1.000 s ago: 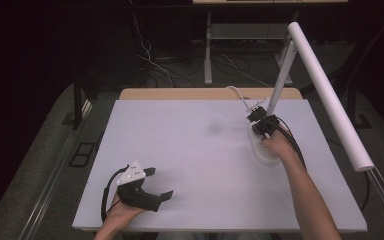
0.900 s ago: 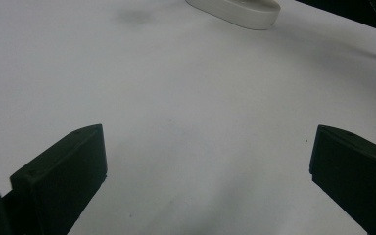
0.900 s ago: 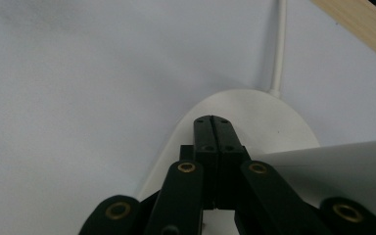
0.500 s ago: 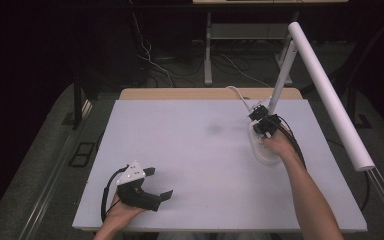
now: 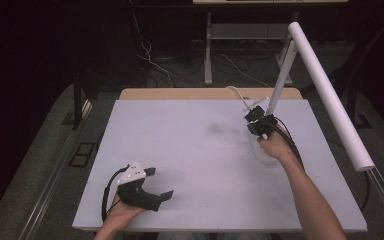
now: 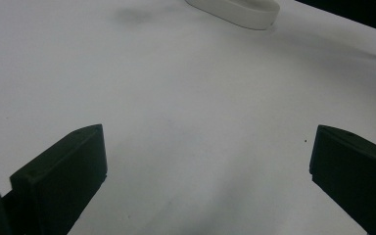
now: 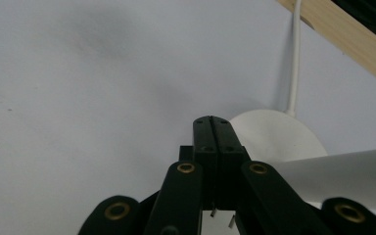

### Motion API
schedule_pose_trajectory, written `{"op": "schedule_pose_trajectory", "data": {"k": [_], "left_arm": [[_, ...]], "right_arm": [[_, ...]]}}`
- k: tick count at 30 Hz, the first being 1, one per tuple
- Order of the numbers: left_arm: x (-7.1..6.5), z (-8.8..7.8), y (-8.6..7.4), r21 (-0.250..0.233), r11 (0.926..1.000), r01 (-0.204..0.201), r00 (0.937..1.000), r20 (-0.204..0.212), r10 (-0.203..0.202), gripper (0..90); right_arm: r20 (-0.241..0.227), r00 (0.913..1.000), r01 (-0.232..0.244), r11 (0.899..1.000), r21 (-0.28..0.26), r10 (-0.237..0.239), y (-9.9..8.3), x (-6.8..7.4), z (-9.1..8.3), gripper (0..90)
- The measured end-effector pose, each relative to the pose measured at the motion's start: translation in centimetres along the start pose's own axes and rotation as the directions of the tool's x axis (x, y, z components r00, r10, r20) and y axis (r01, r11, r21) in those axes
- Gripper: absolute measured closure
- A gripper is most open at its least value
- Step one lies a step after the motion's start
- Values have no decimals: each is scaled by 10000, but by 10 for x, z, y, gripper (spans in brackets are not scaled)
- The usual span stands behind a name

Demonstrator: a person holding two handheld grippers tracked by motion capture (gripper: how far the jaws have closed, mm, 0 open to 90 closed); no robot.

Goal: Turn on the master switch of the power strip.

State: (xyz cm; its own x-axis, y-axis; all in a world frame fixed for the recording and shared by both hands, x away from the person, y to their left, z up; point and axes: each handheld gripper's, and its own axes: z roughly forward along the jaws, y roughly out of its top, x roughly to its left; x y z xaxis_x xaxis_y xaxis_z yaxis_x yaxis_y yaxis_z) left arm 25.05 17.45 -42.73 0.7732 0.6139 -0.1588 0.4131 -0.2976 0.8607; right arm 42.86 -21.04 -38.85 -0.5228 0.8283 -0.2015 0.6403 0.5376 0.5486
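A white desk lamp stands at the table's right side, with a round base (image 5: 261, 154), a slanted arm (image 5: 280, 80) and a long tube head (image 5: 325, 95). My right gripper (image 5: 254, 118) hovers over the base beside the foot of the arm, shut with nothing between its jaws. The right gripper view has the closed tips (image 7: 212, 128) just in front of the lamp base (image 7: 274, 137), with the lamp arm (image 7: 342, 169) crossing at the right. My left gripper (image 5: 161, 183) rests low at the table's front left, open and empty, its jaws wide apart (image 6: 208, 171).
The white tabletop (image 5: 190, 145) lies on a wooden desk whose far edge (image 5: 180, 93) is visible. The lamp's white cord (image 7: 295, 54) runs back over that edge. Dark floor with cables and table legs lies beyond. The lamp base (image 6: 235, 10) sits far ahead of the left gripper.
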Motion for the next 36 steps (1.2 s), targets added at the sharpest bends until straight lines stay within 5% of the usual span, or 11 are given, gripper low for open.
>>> {"op": "schedule_pose_trajectory", "data": {"k": [10, 16, 21, 22, 24, 25, 28, 30, 31, 36], "left_arm": [[1, 0, 0, 32, 10000, -21, 10000, 8, 21, 0], [0, 0, 0, 53, 10000, -17, 10000, 11, 17, 0], [-1, 1, 0, 11, 10000, 14, 10000, 8, -14, 0], [0, 1, 0, 34, 10000, -2, 10000, 12, 2, 0], [0, 1, 0, 46, 10000, -24, 10000, 22, 24, 0], [0, 1, 0, 43, 10000, -19, 10000, 20, 19, 0], [-1, 2, 0, 38, 10000, -24, 10000, 32, 23, 0], [-1, 2, 0, 56, 10000, -38, 10000, 37, 37, 0], [-1, 2, 0, 62, 10000, -38, 10000, 37, 38, 0], [-1, 2, 1, 63, 10000, -37, 10000, 36, 36, 0]], "right_arm": [[-596, 9981, -212, 9967, -786, 165, -2, 3, -26, 880], [-1415, 9895, -476, 9896, -1358, 282, -8, 11, -41, 790], [-1914, 9812, -602, 9806, -1866, 238, -16, 16, -53, 587], [-1959, 9805, -539, 9780, -2014, 136, -19, 19, -58, 470], [-2028, 9791, -546, 9761, -2103, 110, -23, 21, -64, 374], [-2028, 9791, -546, 9761, -2103, 110, -23, 21, -64, 374], [-2375, 9714, -581, 9742, -2179, 48, -30, 23, -74, 116], [-2508, 9680, -639, 9721, -2256, 55, -35, 24, -79, 87], [-2602, 9655, -718, 9717, -2249, 112, -37, 24, -81, 0], [-3117, 9498, -1101, 9626, -2475, 285, -54, 25, -90, 0]]}}
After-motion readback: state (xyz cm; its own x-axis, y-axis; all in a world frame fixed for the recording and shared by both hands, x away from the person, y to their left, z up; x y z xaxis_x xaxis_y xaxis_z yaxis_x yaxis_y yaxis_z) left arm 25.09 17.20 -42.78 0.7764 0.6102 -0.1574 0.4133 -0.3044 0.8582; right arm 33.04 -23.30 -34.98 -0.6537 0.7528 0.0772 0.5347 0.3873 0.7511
